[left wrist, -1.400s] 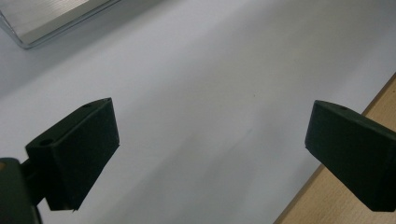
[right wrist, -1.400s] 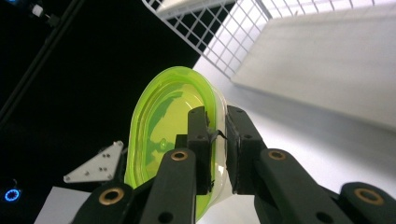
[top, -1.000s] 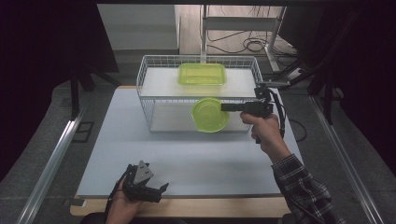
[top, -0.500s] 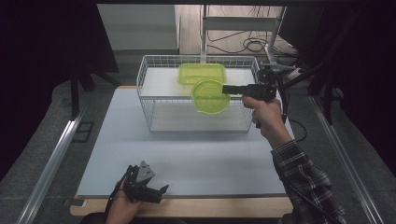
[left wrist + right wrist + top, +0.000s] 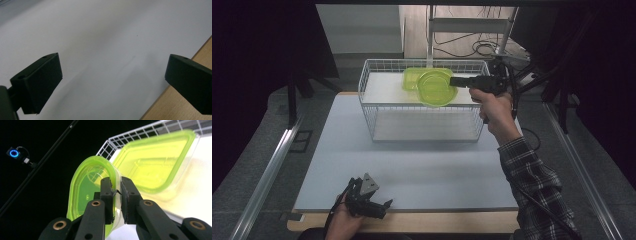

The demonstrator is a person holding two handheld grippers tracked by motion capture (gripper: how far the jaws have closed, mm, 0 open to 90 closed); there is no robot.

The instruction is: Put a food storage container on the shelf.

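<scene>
A round lime-green plastic container (image 5: 435, 88) (image 5: 87, 192) hangs over the white wire basket (image 5: 367, 100), tilted, with my right gripper (image 5: 455, 81) (image 5: 116, 191) shut on its rim. Behind it, inside the basket, lies a rectangular lime-green container (image 5: 410, 77) (image 5: 155, 162). My left gripper (image 5: 384, 205) (image 5: 112, 82) rests low over the near edge of the white mat (image 5: 437, 170), jaws wide apart and nothing between them.
The basket stands at the back of the mat (image 5: 105, 37). A wooden table edge (image 5: 437, 222) (image 5: 175, 100) runs along the front. Metal rails (image 5: 267, 170) flank the table, and stands and cables (image 5: 482, 47) sit behind it.
My right gripper has carried the round container up and back, from in front of the basket to over its top near the rectangular one. The left gripper has stayed put.
</scene>
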